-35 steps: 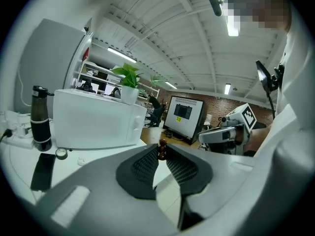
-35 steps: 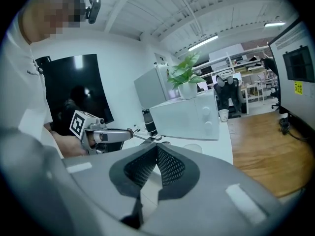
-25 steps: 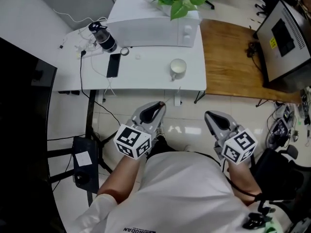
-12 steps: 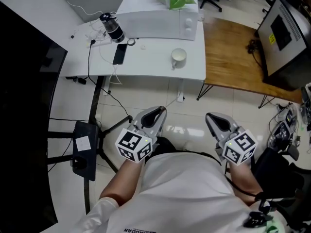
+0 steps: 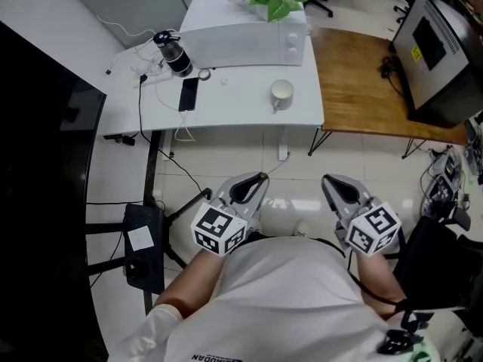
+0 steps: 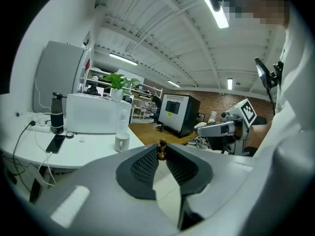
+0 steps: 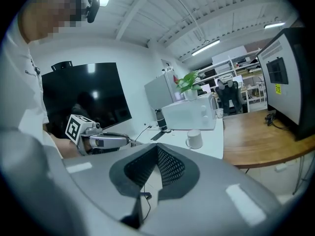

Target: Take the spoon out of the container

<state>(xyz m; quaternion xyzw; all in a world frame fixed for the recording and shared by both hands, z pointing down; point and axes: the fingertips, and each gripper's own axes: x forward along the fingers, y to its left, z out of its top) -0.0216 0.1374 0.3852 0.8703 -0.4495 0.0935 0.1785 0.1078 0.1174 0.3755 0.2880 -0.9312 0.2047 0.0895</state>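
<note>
Moved since earlier: your head has swung, so the white desk [image 5: 234, 108] sits differently in view; both grippers have stayed at your waist.
Head view, why held so: you stand well apart from the desk, with left gripper [image 5: 253, 181] and right gripper [image 5: 330, 181] carried low, probably because the mug [image 5: 281, 93] already looks empty.
Left gripper view, jaws: narrow, pinching a brown knobbed stick, likely the spoon [image 6: 161, 149].
Left gripper view, axis: along the jaws, knob past the tips, pointing toward the desk; bowl hidden.
Right gripper view, jaws: tips together, nothing between.
</note>
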